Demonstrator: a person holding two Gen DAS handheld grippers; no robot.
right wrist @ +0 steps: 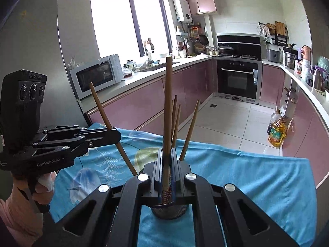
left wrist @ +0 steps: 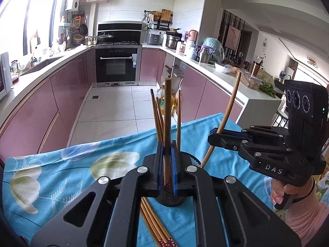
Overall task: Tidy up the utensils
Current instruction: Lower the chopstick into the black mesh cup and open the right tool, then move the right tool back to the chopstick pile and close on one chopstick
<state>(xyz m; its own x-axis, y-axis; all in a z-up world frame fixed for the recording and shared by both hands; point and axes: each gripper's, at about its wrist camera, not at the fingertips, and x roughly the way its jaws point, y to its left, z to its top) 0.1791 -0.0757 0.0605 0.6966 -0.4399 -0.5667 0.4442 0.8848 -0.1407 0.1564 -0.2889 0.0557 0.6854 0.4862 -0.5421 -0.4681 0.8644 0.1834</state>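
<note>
In the left wrist view my left gripper [left wrist: 167, 147] is shut on an upright wooden chopstick [left wrist: 167, 113], whose patterned lower end sits in a black mesh holder [left wrist: 171, 200]. My right gripper [left wrist: 212, 136] comes in from the right, shut on a slanted chopstick [left wrist: 229, 111] with its tip at the holder's rim. The right wrist view shows the right gripper [right wrist: 167, 151] clamping its chopstick [right wrist: 168, 107] over the same holder [right wrist: 170, 213]. There the left gripper [right wrist: 117, 135] grips its chopstick [right wrist: 102, 111]. A few more chopsticks [right wrist: 190, 130] stand in the holder.
A blue floral cloth [left wrist: 61, 177] covers the table. Several chopsticks [left wrist: 153, 222] lie on it just in front of the holder. Beyond the table's far edge lie a tiled floor [left wrist: 115, 107], oil bottles [right wrist: 276, 131] and pink kitchen cabinets [right wrist: 144, 103].
</note>
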